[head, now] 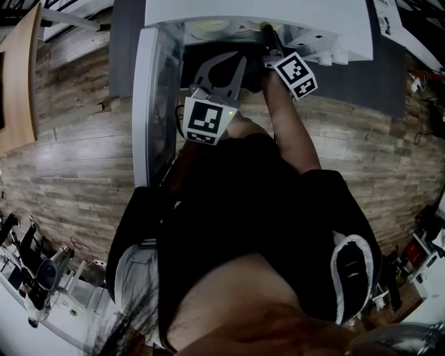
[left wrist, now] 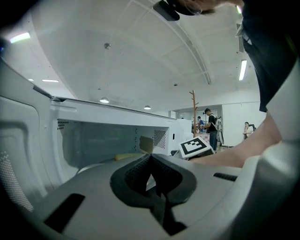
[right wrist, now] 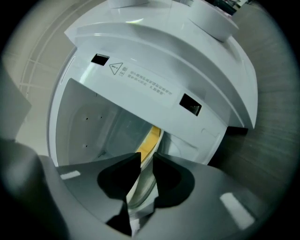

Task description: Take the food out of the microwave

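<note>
The white microwave [head: 278, 12] stands open, its door [head: 149, 104] swung out to the left. Inside lies a pale plate [right wrist: 144, 190] carrying yellow food [right wrist: 152, 138]. My right gripper [right wrist: 146, 157] reaches into the cavity, rolled on its side, with its jaws shut on the plate's near rim. In the head view my right gripper [head: 267, 29] is at the cavity's right side. My left gripper [head: 229, 61] hangs shut and empty in front of the opening, beside the door. Over the left gripper [left wrist: 151, 157] I see the cavity [left wrist: 103, 140], the yellow food [left wrist: 125, 156] and the right gripper's marker cube [left wrist: 196, 147].
The microwave sits on a dark grey surface [head: 361, 76] above a wood-plank floor [head: 76, 153]. The open door walls off the left side. Several people [left wrist: 212, 126] and a coat stand [left wrist: 193, 112] are far off across the room. Equipment clutters the floor [head: 42, 271].
</note>
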Demonstrator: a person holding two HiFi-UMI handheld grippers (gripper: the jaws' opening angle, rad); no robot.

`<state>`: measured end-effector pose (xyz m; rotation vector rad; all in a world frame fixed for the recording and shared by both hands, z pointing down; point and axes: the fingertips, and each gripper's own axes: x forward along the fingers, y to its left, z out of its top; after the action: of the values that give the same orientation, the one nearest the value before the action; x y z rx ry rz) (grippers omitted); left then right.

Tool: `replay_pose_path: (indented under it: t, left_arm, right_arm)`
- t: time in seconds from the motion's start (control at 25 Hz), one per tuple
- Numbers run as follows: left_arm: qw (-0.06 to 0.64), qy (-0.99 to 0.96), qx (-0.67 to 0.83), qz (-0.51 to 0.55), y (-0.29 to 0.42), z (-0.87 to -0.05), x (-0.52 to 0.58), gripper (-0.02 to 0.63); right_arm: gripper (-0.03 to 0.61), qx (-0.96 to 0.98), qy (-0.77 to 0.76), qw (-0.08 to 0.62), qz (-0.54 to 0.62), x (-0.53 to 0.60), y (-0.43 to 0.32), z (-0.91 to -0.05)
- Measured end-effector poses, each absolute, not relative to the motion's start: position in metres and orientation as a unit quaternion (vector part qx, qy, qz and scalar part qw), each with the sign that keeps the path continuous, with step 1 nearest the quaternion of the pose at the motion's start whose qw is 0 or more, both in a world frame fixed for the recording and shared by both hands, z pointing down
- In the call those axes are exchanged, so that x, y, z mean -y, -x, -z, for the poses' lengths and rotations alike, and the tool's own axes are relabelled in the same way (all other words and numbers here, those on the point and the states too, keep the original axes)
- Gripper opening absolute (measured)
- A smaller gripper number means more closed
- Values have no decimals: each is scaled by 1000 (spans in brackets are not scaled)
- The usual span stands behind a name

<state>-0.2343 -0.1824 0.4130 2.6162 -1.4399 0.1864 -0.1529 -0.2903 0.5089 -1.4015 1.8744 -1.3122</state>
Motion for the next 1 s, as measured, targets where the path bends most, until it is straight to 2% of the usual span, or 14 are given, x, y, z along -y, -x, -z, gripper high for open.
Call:
replay_pose_path:
  t: [0.36,1.0]
  left_arm:
    - [72,-874,475,-74,234,-418,182,6]
    - [62,-871,480,-87,236,-418,179,6]
  right_arm:
    - [8,-657,482,306,492,280,145,-509]
    - [3,-630,450,357,523,269,142,-505]
